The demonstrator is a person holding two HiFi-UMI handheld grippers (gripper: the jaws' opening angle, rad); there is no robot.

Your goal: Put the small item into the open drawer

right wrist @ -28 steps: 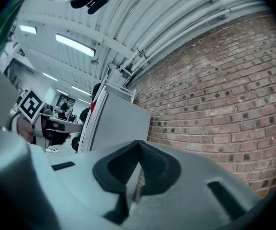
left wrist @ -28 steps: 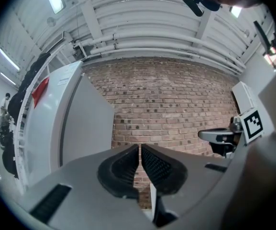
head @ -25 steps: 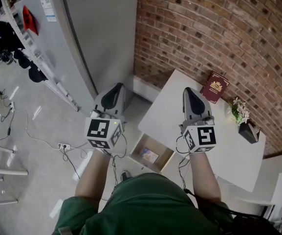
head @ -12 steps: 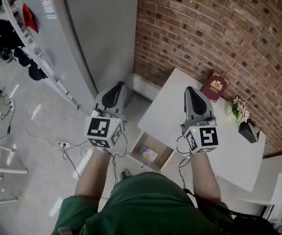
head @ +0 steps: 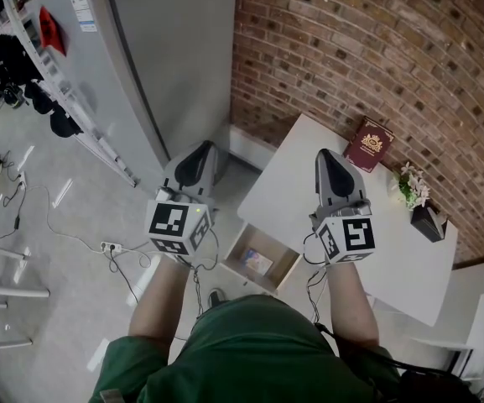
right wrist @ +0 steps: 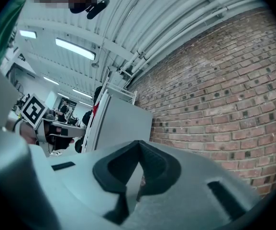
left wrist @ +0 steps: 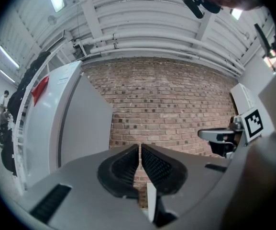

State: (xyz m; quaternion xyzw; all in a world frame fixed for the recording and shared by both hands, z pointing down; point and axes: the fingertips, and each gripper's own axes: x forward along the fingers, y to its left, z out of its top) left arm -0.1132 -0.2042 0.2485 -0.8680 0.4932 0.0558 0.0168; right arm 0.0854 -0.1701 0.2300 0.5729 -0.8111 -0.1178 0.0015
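You are holding both grippers level in front of you, and almost nothing is changing from a second ago. The left gripper [head: 196, 156] is hanging over the floor beside the table [head: 288, 170]. The right gripper [head: 326, 163] is hovering over the table's near part, having drifted only a touch. Both are staying pressed shut with nothing between the pads. The left gripper view [left wrist: 140, 163] and the right gripper view [right wrist: 138, 166] each show only the brick wall [right wrist: 233, 95] beyond the closed tips.

The drawer [head: 282, 277] is standing open below the table's edge, between your arms. A small item [head: 257, 263], flat and colourful, is lying inside it on the bottom. A red booklet [head: 369, 145] is resting on the table's far side, near the wall, well apart from either gripper.

With the item in the drawer and neither gripper carrying anything, you are probably finishing the job rather than starting a pick.
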